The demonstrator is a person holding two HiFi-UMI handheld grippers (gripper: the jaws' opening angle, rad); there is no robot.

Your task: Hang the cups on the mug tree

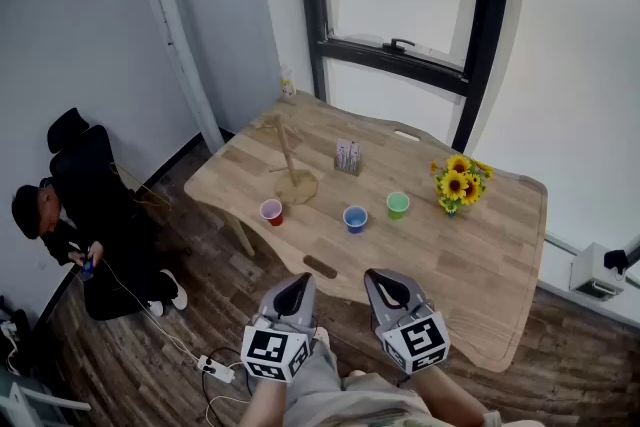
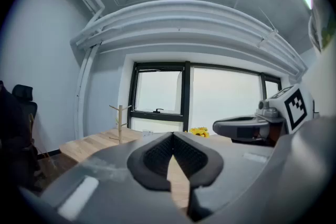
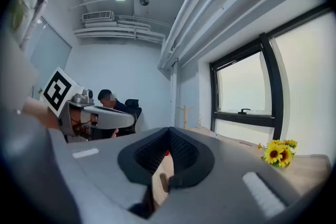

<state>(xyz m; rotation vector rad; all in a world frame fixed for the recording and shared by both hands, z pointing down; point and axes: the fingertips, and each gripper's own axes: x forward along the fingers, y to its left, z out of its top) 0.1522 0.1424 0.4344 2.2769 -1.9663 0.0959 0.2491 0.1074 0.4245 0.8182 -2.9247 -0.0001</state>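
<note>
A wooden mug tree [image 1: 290, 161] stands on the wooden table [image 1: 500, 265], towards its far left. In front of it, a red cup [image 1: 271, 211], a blue cup [image 1: 355, 218] and a green cup [image 1: 397, 205] stand upright in a row. My left gripper [image 1: 297, 283] and right gripper [image 1: 383, 277] hover side by side at the table's near edge, well short of the cups. Both are shut and hold nothing. The left gripper view shows its jaws [image 2: 172, 136] closed with the mug tree [image 2: 120, 122] far off. The right gripper view shows closed jaws [image 3: 168, 131] too.
A vase of sunflowers [image 1: 458, 181] stands at the right and a small holder [image 1: 347, 156] sits behind the cups. A person [image 1: 75, 215] sits on the floor at the left. A power strip [image 1: 213, 370] with cables lies on the floor.
</note>
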